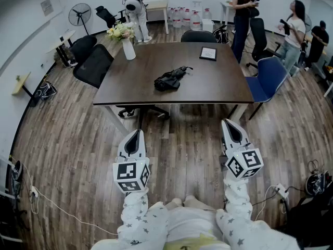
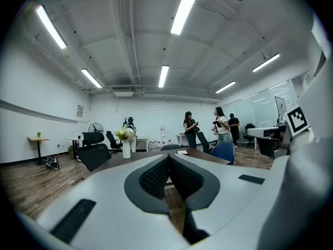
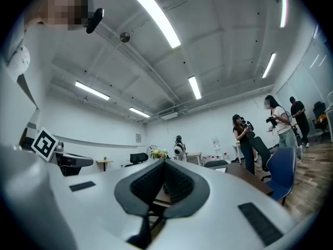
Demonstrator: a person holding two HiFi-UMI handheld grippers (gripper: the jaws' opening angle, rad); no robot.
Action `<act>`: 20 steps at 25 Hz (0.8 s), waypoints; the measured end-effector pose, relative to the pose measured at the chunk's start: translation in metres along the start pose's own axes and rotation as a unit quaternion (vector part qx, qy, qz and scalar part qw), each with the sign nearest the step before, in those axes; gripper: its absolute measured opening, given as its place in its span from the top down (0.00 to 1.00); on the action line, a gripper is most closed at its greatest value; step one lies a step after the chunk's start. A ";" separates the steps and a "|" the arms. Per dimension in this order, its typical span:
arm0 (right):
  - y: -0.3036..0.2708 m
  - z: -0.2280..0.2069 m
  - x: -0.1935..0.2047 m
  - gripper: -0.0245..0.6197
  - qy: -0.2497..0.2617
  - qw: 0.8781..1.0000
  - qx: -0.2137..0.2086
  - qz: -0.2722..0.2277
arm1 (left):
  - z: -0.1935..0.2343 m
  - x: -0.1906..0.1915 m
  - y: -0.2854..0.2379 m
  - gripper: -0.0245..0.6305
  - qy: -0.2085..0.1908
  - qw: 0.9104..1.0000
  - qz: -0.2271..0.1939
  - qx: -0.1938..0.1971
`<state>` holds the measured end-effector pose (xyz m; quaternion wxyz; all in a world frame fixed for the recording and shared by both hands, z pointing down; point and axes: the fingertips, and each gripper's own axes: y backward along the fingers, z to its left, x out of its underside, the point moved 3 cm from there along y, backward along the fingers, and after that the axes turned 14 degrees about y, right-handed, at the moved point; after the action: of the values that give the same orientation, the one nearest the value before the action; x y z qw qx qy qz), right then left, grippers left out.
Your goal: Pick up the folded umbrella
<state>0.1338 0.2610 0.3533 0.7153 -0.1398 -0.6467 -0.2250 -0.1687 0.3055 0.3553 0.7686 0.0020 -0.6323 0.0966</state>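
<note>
Dark table (image 1: 229,87) is carrying one folded umbrella (image 1: 169,79) and one flower vase (image 1: 128,48), while two grippers, left gripper (image 1: 137,135) and right gripper (image 1: 231,126), are hovering well short, clenched, gripping nothing.

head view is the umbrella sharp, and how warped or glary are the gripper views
Head view: umbrella sharp on the dark table, room edges bowed. Left gripper view: strong fisheye with black corners, ceiling light blown out. Right gripper view: same fisheye and dark corners, ceiling light glaring.

Table (image 1: 218,85) w/ folded umbrella (image 1: 169,79), flower vase (image 1: 128,49), frame (image 1: 208,53).
</note>
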 end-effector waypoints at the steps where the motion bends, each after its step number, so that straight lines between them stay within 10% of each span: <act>1: 0.000 0.001 0.001 0.93 0.000 1.000 0.000 0.000 | 0.001 0.001 0.001 0.92 0.001 1.000 0.000 0.000; 20: 0.006 -0.022 0.005 0.93 -0.011 1.000 -0.011 -0.012 | -0.027 0.006 -0.004 0.92 0.005 1.000 -0.010 -0.005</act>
<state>0.1556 0.2548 0.3556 0.7034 -0.1422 -0.6540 -0.2392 -0.1411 0.3054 0.3562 0.7729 0.0043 -0.6287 0.0855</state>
